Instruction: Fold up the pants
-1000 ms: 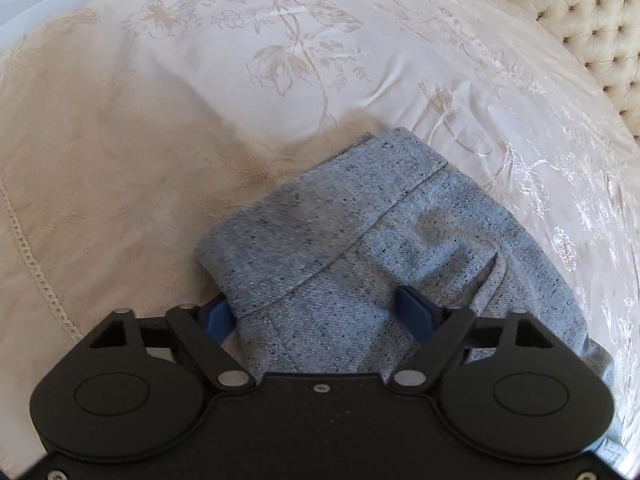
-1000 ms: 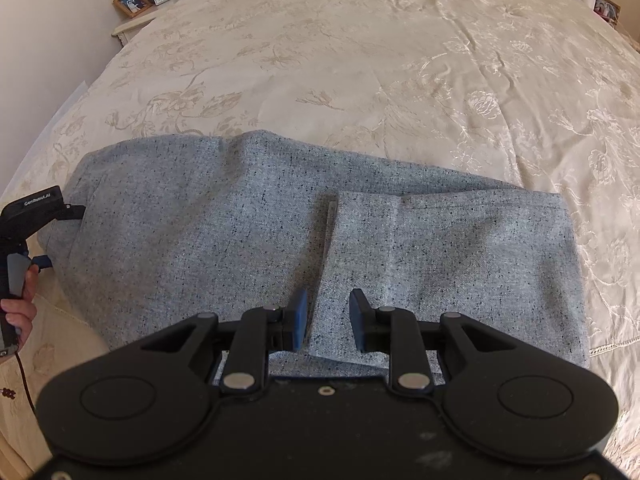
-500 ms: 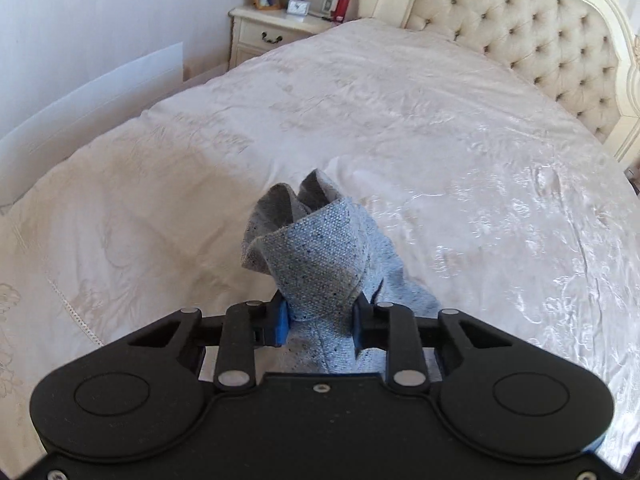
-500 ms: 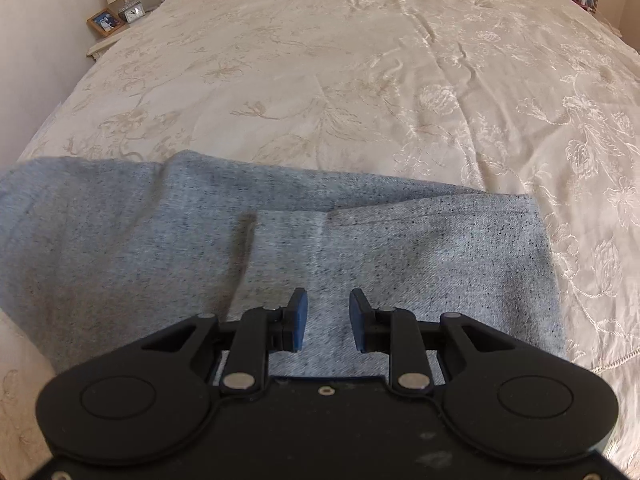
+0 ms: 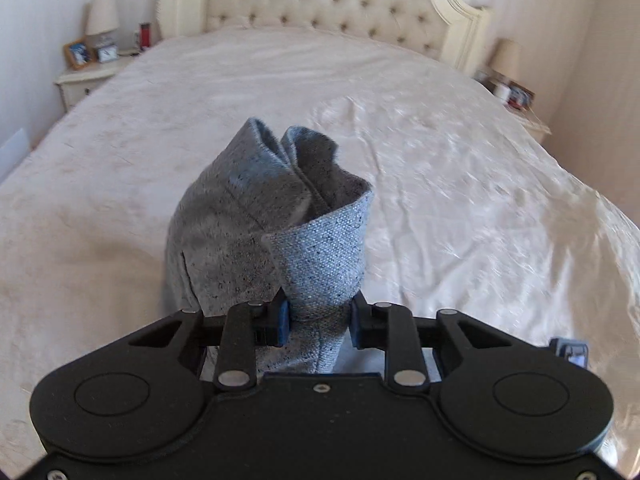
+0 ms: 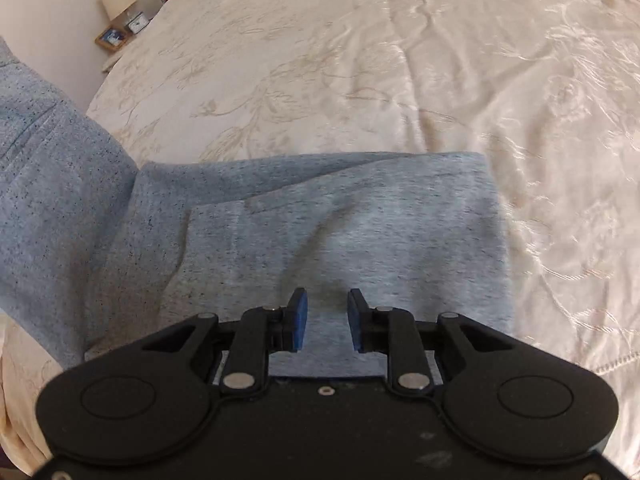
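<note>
The grey-blue speckled pants [image 6: 344,232] lie partly folded on the cream bedspread [image 6: 400,60]. My left gripper [image 5: 318,320] is shut on a bunched end of the pants [image 5: 280,216] and holds it lifted above the bed; that raised end also shows at the left of the right wrist view [image 6: 52,152]. My right gripper [image 6: 327,320] hovers over the near edge of the folded part, its jaws a narrow gap apart with cloth showing between and below them. Whether they pinch the cloth is not clear.
A tufted cream headboard [image 5: 332,0] stands at the far end. A nightstand [image 5: 88,76] with a lamp, photo frame and clock is at far left, another nightstand [image 5: 516,96] at far right. The bed's near hem [image 6: 612,364] shows at lower right.
My left gripper closed on the end of the pants and lifted it up off the bed, turning toward the headboard. My right gripper stayed over the folded part and shifted slightly forward.
</note>
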`<state>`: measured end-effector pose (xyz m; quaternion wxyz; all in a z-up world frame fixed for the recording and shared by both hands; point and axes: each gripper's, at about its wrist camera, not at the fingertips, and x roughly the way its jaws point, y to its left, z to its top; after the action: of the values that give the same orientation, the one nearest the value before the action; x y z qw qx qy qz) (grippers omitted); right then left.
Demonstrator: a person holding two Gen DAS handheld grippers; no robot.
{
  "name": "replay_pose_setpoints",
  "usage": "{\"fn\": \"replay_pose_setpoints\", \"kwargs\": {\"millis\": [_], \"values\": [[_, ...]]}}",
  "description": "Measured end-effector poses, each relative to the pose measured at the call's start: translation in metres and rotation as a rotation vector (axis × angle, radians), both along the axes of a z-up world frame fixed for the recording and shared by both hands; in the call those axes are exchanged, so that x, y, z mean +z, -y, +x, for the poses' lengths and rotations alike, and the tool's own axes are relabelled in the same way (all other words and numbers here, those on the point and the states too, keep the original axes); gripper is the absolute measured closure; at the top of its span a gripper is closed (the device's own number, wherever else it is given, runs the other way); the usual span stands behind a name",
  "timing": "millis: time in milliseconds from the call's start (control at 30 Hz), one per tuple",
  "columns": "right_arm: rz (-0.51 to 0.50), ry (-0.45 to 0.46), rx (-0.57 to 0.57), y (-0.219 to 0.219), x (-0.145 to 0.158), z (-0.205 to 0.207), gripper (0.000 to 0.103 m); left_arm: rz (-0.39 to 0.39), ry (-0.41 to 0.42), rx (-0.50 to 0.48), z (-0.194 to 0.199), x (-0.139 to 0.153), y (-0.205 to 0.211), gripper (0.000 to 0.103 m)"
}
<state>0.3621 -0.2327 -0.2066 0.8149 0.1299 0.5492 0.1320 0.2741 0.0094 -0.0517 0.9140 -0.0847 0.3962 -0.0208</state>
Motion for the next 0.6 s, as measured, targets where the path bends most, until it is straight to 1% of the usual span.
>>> {"fn": "replay_pose_setpoints", "kwargs": {"millis": [100,167,200,300,333,367,433,533,600], "values": [[0.017,-0.027,-0.043,0.035,-0.008,-0.006,0.077,0.001,-0.121,-0.092,0.016,-0.044,0.046,0.067],[0.041,-0.046,-0.066,0.052,-0.014,-0.009,0.08,-0.024,-0.197,-0.148,0.018,-0.065,0.066,0.066],[0.05,-0.052,-0.073,0.06,-0.017,-0.01,0.08,-0.044,-0.211,-0.148,0.015,-0.068,0.069,0.067],[0.067,-0.052,-0.078,0.071,-0.019,-0.013,0.08,-0.05,-0.212,-0.136,0.001,-0.06,0.069,0.067],[0.057,-0.055,-0.077,0.073,-0.019,-0.014,0.08,-0.047,-0.204,-0.128,-0.001,-0.057,0.063,0.067],[0.068,-0.055,-0.073,0.075,-0.019,-0.015,0.08,-0.031,-0.196,-0.115,-0.003,-0.055,0.06,0.067],[0.092,-0.054,-0.079,0.079,-0.019,-0.016,0.08,0.025,-0.188,-0.069,-0.002,-0.054,0.047,0.067],[0.098,-0.055,-0.072,0.084,-0.017,-0.02,0.08,0.125,-0.196,0.026,0.011,-0.063,0.019,0.067],[0.099,-0.052,-0.069,0.086,-0.014,-0.021,0.079,0.157,-0.221,0.086,0.018,-0.074,-0.002,0.067]]}}
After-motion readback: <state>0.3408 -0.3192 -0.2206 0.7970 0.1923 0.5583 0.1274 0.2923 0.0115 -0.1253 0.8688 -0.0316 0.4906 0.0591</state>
